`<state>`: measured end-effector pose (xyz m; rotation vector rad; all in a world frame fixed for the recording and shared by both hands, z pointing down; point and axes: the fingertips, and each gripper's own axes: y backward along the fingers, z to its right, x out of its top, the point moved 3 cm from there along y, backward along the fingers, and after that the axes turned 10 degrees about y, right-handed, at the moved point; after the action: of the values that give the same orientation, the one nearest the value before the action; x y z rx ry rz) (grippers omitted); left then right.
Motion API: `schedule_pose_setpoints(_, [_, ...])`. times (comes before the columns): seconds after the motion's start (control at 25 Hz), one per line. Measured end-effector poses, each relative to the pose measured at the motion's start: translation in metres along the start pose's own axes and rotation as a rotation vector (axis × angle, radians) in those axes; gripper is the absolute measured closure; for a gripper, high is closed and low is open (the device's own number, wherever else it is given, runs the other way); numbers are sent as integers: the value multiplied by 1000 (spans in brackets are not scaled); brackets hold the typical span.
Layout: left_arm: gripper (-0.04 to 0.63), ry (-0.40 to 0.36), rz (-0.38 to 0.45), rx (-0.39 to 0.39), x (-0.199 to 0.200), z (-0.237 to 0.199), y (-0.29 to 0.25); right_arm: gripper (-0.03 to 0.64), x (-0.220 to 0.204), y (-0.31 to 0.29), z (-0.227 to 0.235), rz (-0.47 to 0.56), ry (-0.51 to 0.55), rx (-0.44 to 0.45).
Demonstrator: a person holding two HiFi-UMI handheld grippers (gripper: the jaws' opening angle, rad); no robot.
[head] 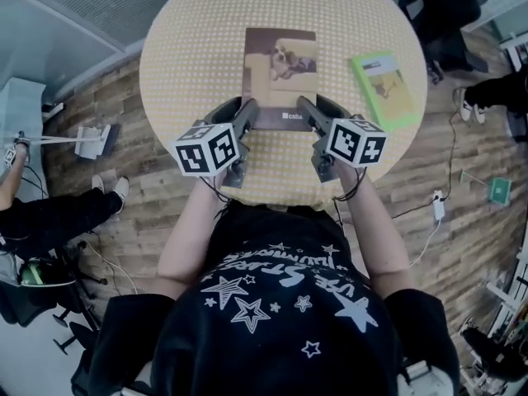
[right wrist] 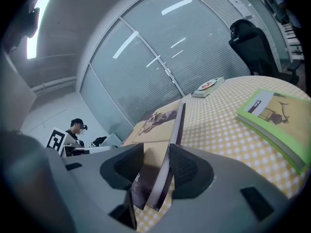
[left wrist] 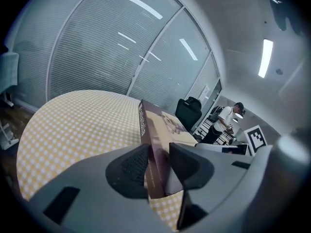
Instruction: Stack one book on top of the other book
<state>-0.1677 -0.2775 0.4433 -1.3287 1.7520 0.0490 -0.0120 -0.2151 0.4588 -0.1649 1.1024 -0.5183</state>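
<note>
A brown book (head: pixel 280 64) with a dog on its cover is lifted off the round table (head: pixel 190 40) at its near edge. My left gripper (head: pixel 245 114) is shut on the book's near left corner. In the left gripper view its pads (left wrist: pixel 131 166) press the brown book (left wrist: pixel 160 125) from both sides. My right gripper (head: pixel 309 114) is shut on the near right corner, and the right gripper view shows this book (right wrist: pixel 155 123) clamped between its jaws (right wrist: pixel 155 166). A green book (head: pixel 384 87) lies flat at the table's right side (right wrist: pixel 274 120).
A flat item with a red mark (right wrist: pixel 208 87) lies at the table's far edge. A black office chair (head: pixel 445 15) stands beyond the table on the right. A seated person's legs (head: pixel 58 213) are at the left. Cables and a power strip (head: pixel 439 206) lie on the wooden floor.
</note>
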Motion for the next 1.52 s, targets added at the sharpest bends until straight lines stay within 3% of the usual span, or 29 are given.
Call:
schedule_pose_setpoints(0.44, [457,63,95,104,-38,67,-17,443,11,48,52,-69,64,150])
schedule_pose_setpoints(0.64, [457,81,112,119,-48,75,-16,443,9,56,54,-77,68,148])
schedule_pose_setpoints(1.12, [459,97,73,33,-40,86,-35,444,25,64,70,-37,83,77])
schedule_pose_setpoints(1.52, [460,109,134,105,-44,108,-58,445,39,63,103,-61,120,161])
